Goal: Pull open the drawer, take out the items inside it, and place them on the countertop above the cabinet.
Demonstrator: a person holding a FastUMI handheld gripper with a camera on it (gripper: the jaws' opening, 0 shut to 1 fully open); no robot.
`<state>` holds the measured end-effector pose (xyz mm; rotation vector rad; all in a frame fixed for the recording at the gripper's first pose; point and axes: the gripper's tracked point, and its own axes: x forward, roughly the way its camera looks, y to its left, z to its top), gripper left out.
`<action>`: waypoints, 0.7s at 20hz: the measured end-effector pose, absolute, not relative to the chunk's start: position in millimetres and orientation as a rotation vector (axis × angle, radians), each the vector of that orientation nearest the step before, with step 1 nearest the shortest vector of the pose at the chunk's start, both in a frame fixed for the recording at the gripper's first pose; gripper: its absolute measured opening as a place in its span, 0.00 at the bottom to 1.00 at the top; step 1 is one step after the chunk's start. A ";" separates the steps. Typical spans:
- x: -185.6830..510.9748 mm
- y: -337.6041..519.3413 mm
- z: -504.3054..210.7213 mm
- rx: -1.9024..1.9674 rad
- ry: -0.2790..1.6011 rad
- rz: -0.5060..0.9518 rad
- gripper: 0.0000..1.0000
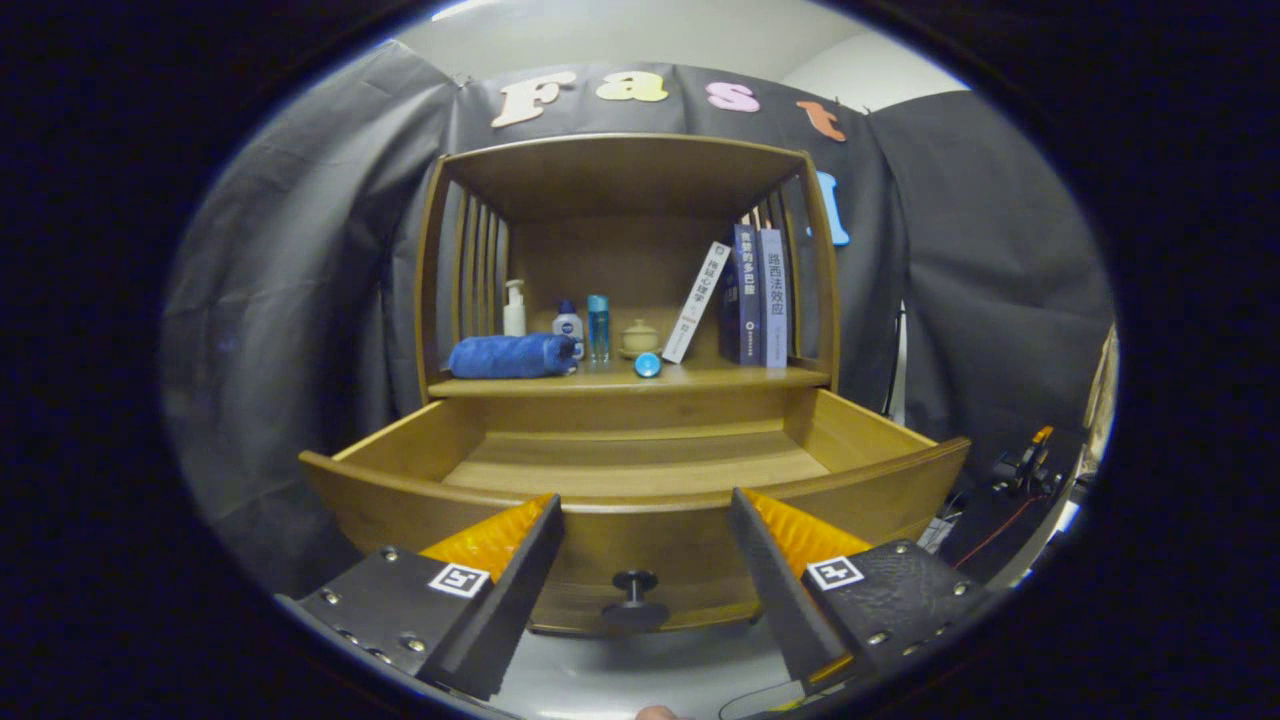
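The wooden drawer (640, 520) is pulled open just ahead of my fingers, and the part of its bottom that I can see is bare. Its dark round knob (634, 592) sits low on the drawer front, between my two fingers and a little beyond them. My gripper (645, 505) is open with nothing between the fingers. On the countertop (700, 379) above the drawer lie a rolled blue towel (512, 356) and a small blue round thing (647, 365).
Behind them on the countertop stand a white pump bottle (514, 309), a small white bottle (568, 322), a blue bottle (598, 328), a small pot (640, 337) and three books (745, 295). Slatted cabinet sides (478, 270) and a top board enclose it. Dark gear (1020, 470) lies right.
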<state>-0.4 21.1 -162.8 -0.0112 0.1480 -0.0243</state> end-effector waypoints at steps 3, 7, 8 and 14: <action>-0.1 21.8 -181.2 -0.031 0.150 -0.023 1.00; 5.0 25.0 -188.5 -0.014 0.124 -0.011 0.99; 5.9 23.6 -186.5 -0.018 0.112 -0.012 0.99; 30.2 23.5 -191.5 0.094 0.105 0.029 0.99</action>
